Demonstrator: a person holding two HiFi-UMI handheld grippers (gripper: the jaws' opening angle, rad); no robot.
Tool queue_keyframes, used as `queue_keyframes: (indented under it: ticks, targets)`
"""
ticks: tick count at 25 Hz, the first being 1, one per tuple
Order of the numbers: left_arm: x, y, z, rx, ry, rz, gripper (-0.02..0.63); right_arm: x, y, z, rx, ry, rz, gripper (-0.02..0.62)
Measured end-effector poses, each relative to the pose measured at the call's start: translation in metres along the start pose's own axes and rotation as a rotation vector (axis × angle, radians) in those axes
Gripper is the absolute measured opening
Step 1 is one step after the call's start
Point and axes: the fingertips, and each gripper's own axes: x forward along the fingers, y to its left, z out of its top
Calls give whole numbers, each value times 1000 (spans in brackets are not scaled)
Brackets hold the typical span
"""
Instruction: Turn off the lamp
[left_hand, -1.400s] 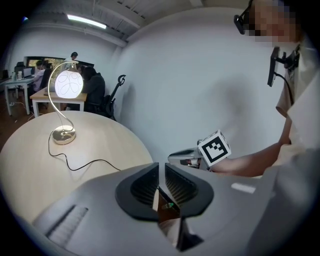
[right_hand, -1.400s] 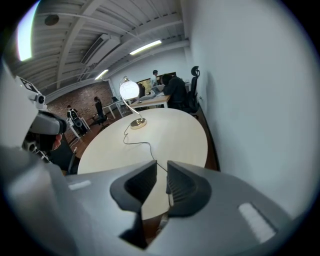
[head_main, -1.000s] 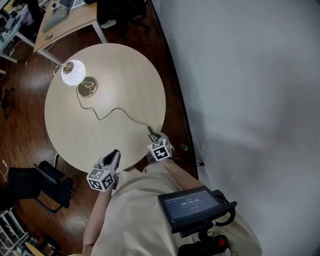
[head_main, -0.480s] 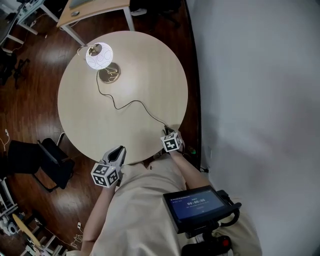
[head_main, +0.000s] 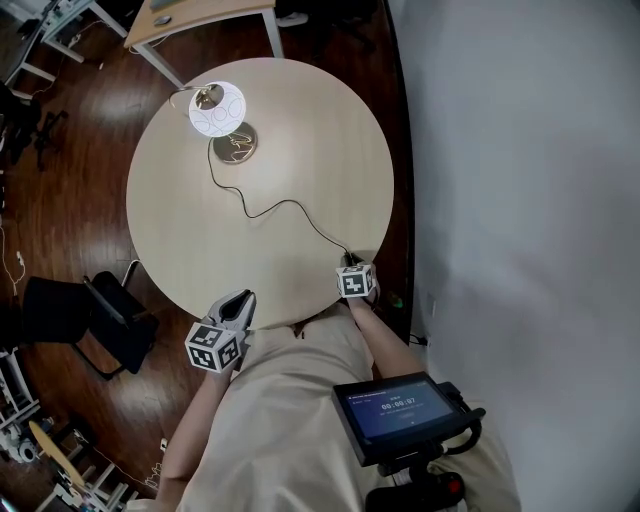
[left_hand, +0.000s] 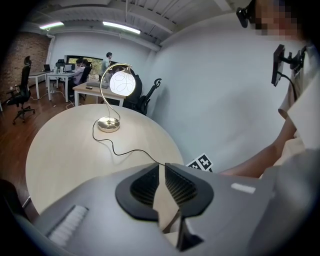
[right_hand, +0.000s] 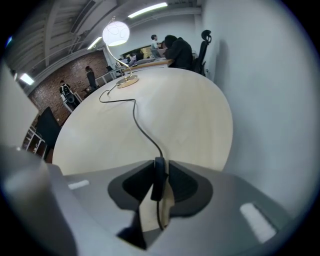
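The lamp (head_main: 217, 110) stands lit at the far left of the round table (head_main: 190, 240), its globe glowing white above a brass base (head_main: 236, 146). Its black cord (head_main: 290, 205) snakes across to the near right edge. There my right gripper (head_main: 350, 264) points down at the cord. In the right gripper view the cord's black inline switch (right_hand: 159, 177) stands between the pads; the jaws have just been closing and now press on it. My left gripper (head_main: 238, 302) hovers over the table's near edge, shut and empty, aimed at the lamp (left_hand: 122, 83).
A white wall (head_main: 520, 150) runs close along the table's right side. A black chair (head_main: 75, 320) stands on the wood floor to the left, a wooden desk (head_main: 200, 15) beyond the lamp. A small screen (head_main: 398, 412) hangs at my chest.
My right gripper has come down onto the cord's switch at the near right edge. The left gripper has shifted a little along the near edge. The lamp stays lit.
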Motion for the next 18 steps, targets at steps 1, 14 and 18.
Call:
queue_keyframes:
  ticks: [1, 14, 18]
  targets:
    - [0, 2, -1, -2, 2, 2, 12, 0, 0, 1, 0, -3, -5, 90]
    - [5, 7, 1, 14, 19, -12, 11, 4, 2, 2, -79, -8, -38, 87]
    - [6, 7, 2, 16, 12, -13, 11, 6, 5, 3, -93, -1, -38, 86]
